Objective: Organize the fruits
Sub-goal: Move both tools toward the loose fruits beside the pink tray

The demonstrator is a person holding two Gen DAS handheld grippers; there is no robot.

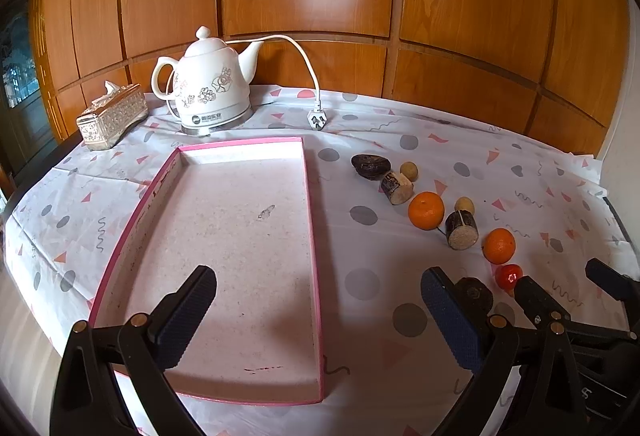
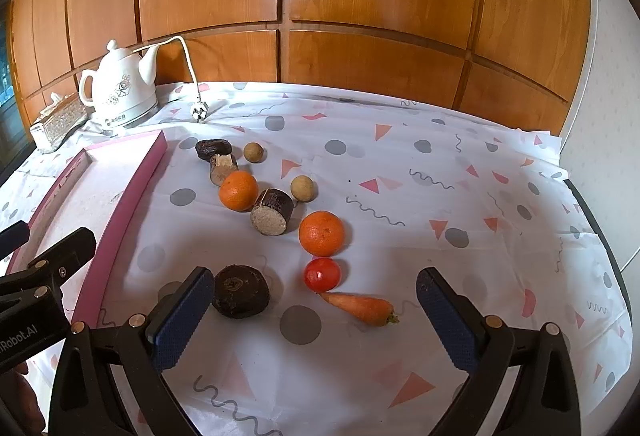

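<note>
Left gripper (image 1: 318, 310) is spread wide and empty, hanging over the pink tray (image 1: 312, 220), which fills the centre-left of the left wrist frame and has nothing in it.

Right gripper (image 2: 314, 310) is also wide open and empty, low over the tablecloth (image 2: 460, 203).

In the right wrist frame, left to right: tray edge at far left, dark round fruit (image 2: 240, 290) just beside my left pad, tomato (image 2: 322, 274) centre, carrot (image 2: 362, 308) touching it below. Both lie between the fingers.

Behind them, two oranges (image 2: 321, 232), cut cane pieces (image 2: 272, 211) and small tan fruits (image 2: 303, 188) trail toward upper left.

I reckon the first pick is next. Plan: centre on the tomato, drop straight, close softly. Carrot contact could skew the grab, so I'd approach from the orange side.
</note>
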